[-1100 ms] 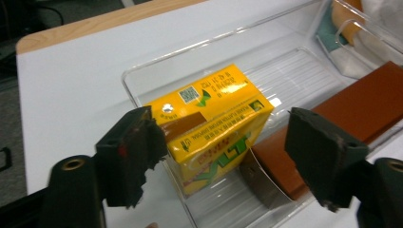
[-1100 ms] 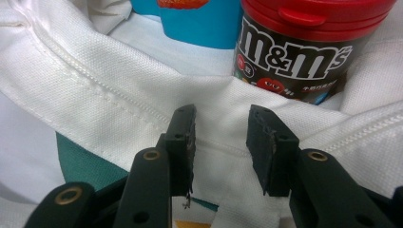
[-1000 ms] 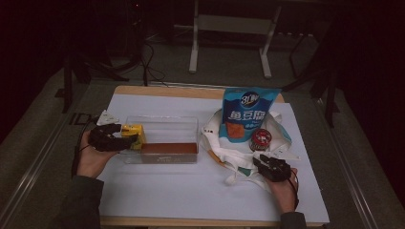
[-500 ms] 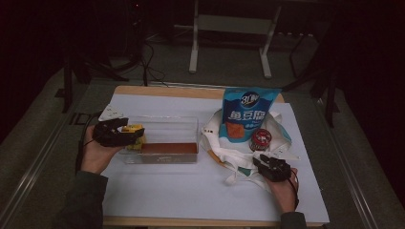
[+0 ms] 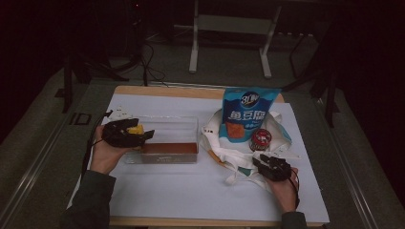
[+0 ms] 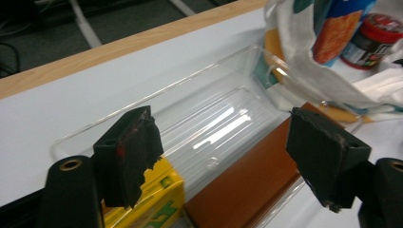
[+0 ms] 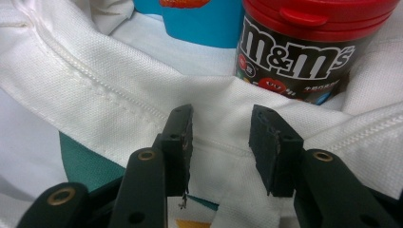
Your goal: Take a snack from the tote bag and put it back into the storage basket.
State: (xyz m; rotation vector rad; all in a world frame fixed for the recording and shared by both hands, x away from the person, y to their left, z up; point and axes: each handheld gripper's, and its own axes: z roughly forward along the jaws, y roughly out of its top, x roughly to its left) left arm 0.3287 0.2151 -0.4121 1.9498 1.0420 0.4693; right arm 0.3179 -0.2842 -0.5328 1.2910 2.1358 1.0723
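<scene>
A: Against a second ago, your left gripper (image 5: 143,135) has come forward and a little up, off the tray's left end to above its near-left corner. Your right gripper (image 5: 263,162) hasn't budged at the near edge of the white bag (image 5: 229,157).

B: Jaws?

A: Left ones stand wide apart, nothing between them. The right ones have just been opening: now a moderate gap, with white cloth under it and the pads not pressing.

B: Where's the yellow box?

A: The yellow box (image 5: 135,129) sits in the left end of the clear tray (image 5: 191,125), just behind your left gripper in the high view. The left gripper view puts it (image 6: 152,202) right beneath the left-hand jaw, beside the brown block (image 6: 247,183) lying along the tray's near wall.

B: What do the gripper views add?

A: The right gripper view reads the label on the M&M's jar (image 7: 304,52), red lid up, standing on the cloth past the jaws. From above it's merely a small red-topped jar (image 5: 260,139) in front of the blue snack pouch (image 5: 246,114).
</scene>
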